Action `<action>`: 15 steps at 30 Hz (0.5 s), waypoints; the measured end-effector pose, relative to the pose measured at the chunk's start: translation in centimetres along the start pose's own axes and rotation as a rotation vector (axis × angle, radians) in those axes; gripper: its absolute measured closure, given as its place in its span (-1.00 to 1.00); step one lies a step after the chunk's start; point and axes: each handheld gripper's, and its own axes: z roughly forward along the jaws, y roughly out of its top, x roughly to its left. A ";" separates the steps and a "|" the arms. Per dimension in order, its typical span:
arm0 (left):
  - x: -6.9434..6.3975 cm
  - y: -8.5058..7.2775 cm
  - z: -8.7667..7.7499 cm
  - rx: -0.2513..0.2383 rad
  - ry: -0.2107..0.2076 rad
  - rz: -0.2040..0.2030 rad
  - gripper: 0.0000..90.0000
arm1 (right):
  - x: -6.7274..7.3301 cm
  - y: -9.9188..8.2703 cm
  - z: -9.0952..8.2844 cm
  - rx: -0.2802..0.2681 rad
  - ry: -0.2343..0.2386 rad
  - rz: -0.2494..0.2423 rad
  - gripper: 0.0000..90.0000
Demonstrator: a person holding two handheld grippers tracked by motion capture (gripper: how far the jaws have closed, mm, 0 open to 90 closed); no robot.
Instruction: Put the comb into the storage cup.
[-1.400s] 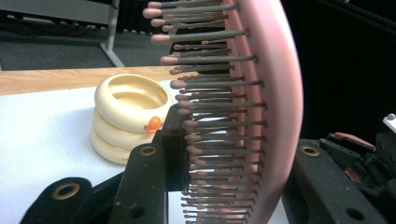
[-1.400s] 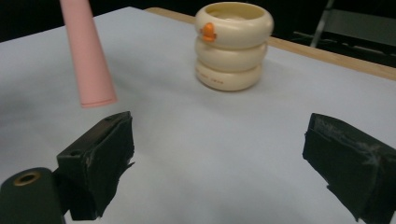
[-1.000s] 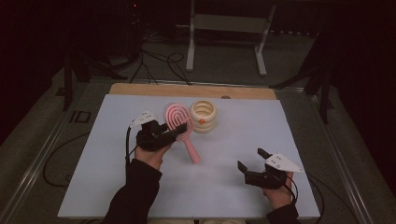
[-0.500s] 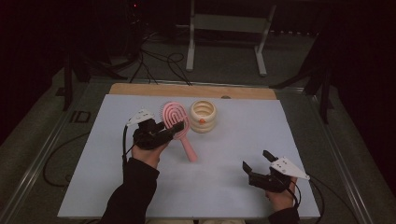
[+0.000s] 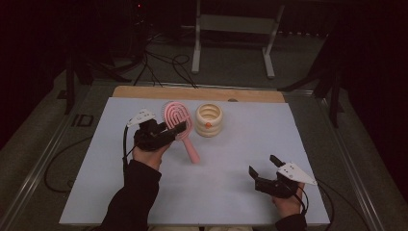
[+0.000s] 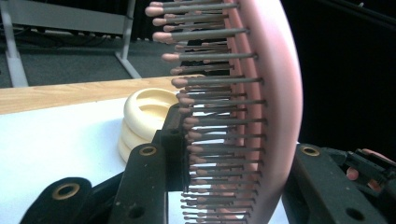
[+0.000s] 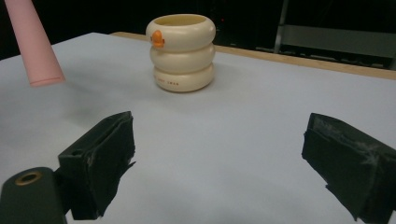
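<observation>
High view: your left gripper (image 5: 175, 129) clamps the pink hairbrush (image 5: 177, 121) by its head, beside the cream cup (image 5: 209, 120) | Left gripper view: light, stiff plastic; bristles (image 6: 219, 121) flex, so grip the rim | Right gripper view: your right gripper (image 7: 219, 168) gapes wide, empty.

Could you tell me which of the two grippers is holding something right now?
The left gripper: its jaws clamp the pink brush by its head. The right gripper stands open and empty.
</observation>
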 end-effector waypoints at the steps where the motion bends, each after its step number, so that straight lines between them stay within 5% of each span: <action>1: 0.1 0.1 0.1 -0.001 0.001 0.002 0.43 | -0.1 0.0 0.0 -0.004 -0.005 0.005 -0.80; 15: 0.3 0.6 0.8 0.000 0.012 0.028 0.43 | -0.2 -0.1 0.0 -0.005 -0.005 0.008 -0.80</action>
